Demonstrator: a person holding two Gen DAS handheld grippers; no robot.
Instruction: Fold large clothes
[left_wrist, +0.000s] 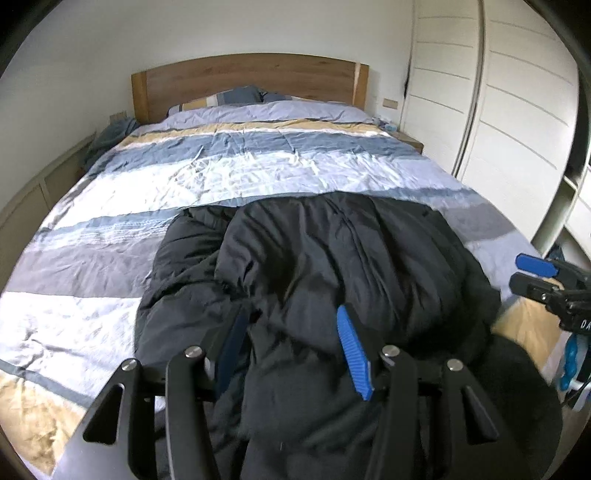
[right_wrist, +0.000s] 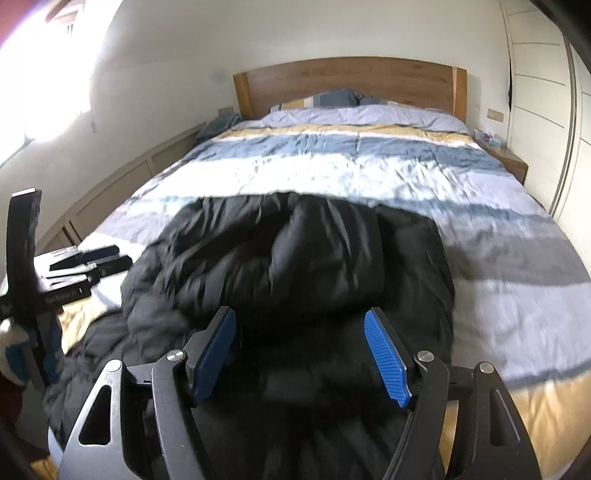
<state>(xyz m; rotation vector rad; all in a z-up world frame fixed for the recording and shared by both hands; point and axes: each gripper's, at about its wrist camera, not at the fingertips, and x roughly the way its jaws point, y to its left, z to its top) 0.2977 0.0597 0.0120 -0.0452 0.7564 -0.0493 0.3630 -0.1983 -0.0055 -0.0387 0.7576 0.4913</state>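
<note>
A striped duvet fills the middle of my frame, running up to the wooden headboard at top centre. Across its lower half lies the black padded coat, bunched and partly doubled over. My left gripper hangs above the coat at bottom centre, blue pads spread, coat fabric bulging between them without being pinched. My right gripper hangs likewise in its own view, pads wide apart, nothing clamped.
</note>
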